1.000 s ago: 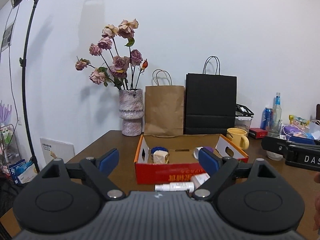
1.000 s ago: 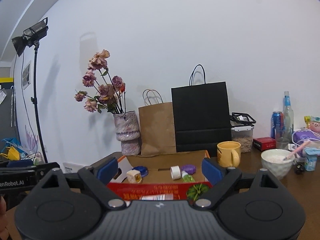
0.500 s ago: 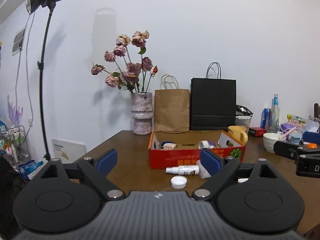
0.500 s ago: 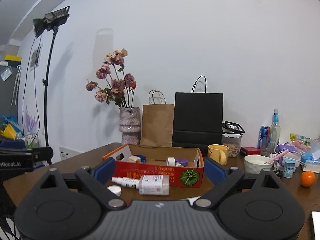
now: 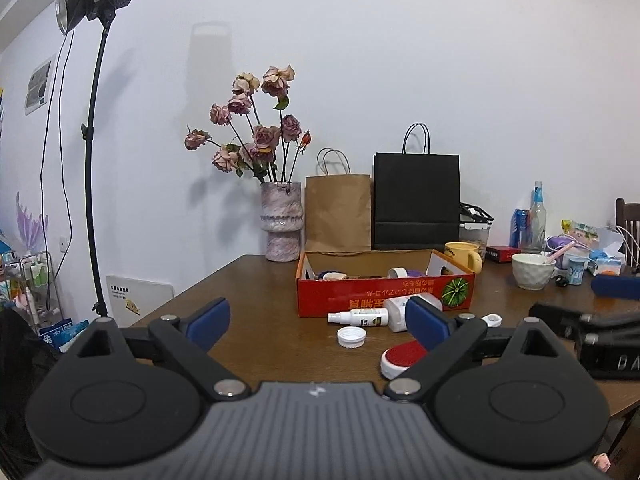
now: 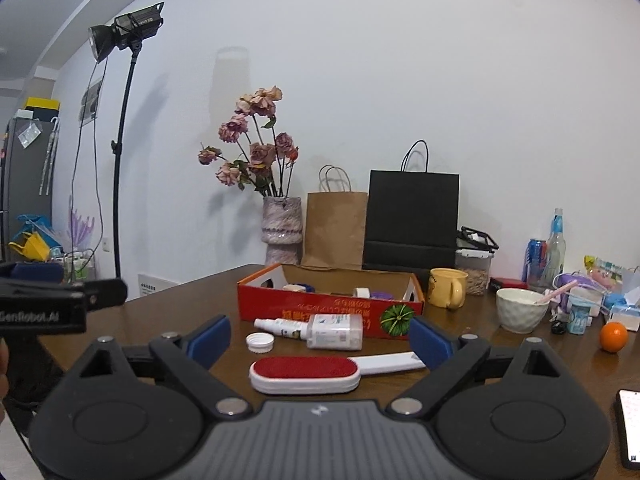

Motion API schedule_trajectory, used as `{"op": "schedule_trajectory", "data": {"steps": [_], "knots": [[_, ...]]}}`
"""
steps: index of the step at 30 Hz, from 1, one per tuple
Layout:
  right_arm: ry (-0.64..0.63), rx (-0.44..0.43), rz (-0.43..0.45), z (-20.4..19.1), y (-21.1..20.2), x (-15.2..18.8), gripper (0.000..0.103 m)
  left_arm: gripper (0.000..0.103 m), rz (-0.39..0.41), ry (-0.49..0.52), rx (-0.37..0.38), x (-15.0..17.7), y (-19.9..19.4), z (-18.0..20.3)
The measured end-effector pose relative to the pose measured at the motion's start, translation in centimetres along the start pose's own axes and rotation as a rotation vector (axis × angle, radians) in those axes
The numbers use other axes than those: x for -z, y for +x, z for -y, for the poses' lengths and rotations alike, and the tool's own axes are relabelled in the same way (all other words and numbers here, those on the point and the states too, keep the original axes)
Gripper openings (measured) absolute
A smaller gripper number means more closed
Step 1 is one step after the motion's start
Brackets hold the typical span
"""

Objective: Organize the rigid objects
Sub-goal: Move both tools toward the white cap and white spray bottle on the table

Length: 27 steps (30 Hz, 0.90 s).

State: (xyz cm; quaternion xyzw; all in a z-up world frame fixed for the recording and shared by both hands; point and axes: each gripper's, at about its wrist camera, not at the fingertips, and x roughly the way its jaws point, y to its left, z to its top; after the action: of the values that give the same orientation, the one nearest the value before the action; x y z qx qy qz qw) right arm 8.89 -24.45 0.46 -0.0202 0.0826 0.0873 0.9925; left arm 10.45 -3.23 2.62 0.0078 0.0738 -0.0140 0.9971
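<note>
Already boxed: a tape roll (image 6: 362, 292) and a few small pieces are sitting inside the red box (image 6: 320, 312).
Still waiting: the lint brush (image 6: 304, 374), white cap (image 6: 260, 342), spray bottle (image 6: 280, 326) and clear bottle (image 6: 336, 332) are lying on the table (image 6: 180, 312) just in front of that box.
Left gripper (image 5: 318, 318): its jaws have just been opening and are standing wide, nothing between them.
Right gripper (image 6: 320, 338): spread wide, gripping nothing, the brush lying low between its fingers.
Progress: looking roughly midway, four pieces still to go.

both grippers have backed away from the red box (image 5: 384, 294); the left gripper (image 5: 316, 322) has just been opening, nothing between its fingers.
</note>
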Motion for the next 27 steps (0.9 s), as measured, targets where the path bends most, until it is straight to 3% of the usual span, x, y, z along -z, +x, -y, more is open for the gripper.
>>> {"op": "schedule_trajectory", "data": {"steps": [14, 27], "knots": [[0.037, -0.010, -0.035, 0.8, 2.1, 1.4, 0.096, 0.098, -0.051, 0.004, -0.021, 1.0, 2.0, 0.1], [0.066, -0.037, -0.082, 2.5, 8.3, 1.0, 0.096, 0.098, -0.103, 0.010, -0.046, 0.8, 7.5, -0.1]]}}
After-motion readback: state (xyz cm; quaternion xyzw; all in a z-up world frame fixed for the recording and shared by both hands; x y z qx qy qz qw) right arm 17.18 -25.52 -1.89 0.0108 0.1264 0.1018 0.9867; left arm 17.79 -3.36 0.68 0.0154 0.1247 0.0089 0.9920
